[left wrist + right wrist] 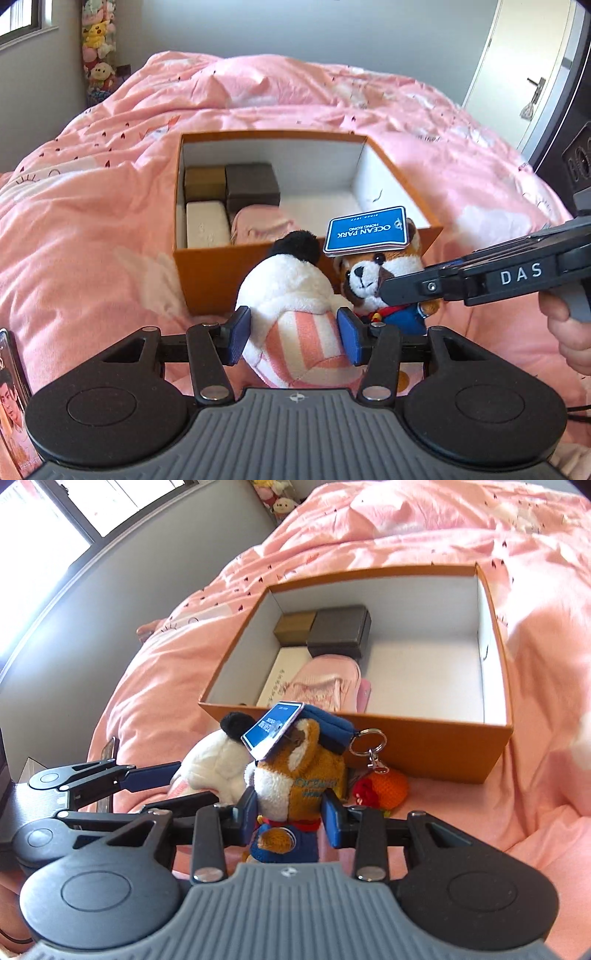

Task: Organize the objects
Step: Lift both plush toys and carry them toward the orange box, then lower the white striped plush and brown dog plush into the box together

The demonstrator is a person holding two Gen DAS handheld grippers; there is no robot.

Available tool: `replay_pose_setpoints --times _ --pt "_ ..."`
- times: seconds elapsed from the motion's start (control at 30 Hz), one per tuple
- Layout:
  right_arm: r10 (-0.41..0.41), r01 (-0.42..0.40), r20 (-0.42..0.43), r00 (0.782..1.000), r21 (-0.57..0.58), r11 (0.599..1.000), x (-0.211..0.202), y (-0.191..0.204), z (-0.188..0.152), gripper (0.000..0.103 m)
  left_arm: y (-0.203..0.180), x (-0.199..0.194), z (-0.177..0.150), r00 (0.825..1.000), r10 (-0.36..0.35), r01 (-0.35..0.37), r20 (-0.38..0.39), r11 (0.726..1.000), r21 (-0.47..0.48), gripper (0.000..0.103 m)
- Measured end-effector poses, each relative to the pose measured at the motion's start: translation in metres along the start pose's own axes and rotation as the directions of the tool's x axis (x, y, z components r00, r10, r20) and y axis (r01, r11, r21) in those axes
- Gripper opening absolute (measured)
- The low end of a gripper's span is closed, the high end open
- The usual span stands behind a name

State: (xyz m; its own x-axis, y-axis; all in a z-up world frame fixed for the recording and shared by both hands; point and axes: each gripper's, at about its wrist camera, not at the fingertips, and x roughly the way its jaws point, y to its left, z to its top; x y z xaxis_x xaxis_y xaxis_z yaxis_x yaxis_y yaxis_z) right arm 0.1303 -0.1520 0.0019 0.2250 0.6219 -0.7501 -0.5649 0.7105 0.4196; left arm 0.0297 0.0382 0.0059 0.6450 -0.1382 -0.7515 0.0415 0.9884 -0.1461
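**2 plush toys gripped, box part filled**

Already packed along the left side of the orange box (424, 749): a tan case (295, 627), a dark grey case (341, 629), a white case (206, 229), a pink pouch (325, 685). Right half bare. Left hand-held gripper (293, 338) clamped on the panda plush (291, 295), just in front of the box. Right hand-held gripper (291, 810) clamped on the red panda plush (295, 775), blue-capped, blue tag on head. Probably boxing both next; an orange knitted charm (388, 792) also outside, near the box front.

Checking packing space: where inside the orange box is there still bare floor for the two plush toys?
The orange box is bare along its right half, between the dark case and the right wall. Its left side is crowded: tan case, white case, pink pouch.
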Motion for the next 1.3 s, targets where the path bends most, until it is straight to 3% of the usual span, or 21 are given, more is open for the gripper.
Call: replay_pose_setpoints --times 0.47,0.73,0.83,1.03,1.3 --pt "0.057 -0.061 0.099 0.993 0.035 0.998 -0.038 -0.005 0.032 0.038 -0.008 -0.02 0.039 0.979 -0.026 0.032 0.204 0.999 -0.027 0.055" --pt "0.039 -0.046 0.168 0.985 0.039 0.998 -0.047 -0.007 0.068 0.038 -0.01 -0.012 0.073 0.942 -0.003 0.009 0.336 1.0 -0.016 0.052" --pt "0.024 -0.033 0.166 0.986 0.051 0.998 -0.04 -0.013 0.079 0.038 -0.008 0.005 0.083 0.942 -0.003 0.009 0.336 1.0 -0.018 0.051" --pt "-0.021 0.007 0.12 0.993 0.114 0.993 -0.007 -0.037 0.095 0.038 0.002 0.052 0.09 0.961 -0.006 0.027 0.275 0.997 -0.071 0.051" --pt "-0.038 0.027 0.053 0.998 0.187 0.982 0.031 -0.066 0.108 0.038 0.001 0.092 0.092 0.972 0.02 0.0 0.236 0.996 -0.085 0.05"
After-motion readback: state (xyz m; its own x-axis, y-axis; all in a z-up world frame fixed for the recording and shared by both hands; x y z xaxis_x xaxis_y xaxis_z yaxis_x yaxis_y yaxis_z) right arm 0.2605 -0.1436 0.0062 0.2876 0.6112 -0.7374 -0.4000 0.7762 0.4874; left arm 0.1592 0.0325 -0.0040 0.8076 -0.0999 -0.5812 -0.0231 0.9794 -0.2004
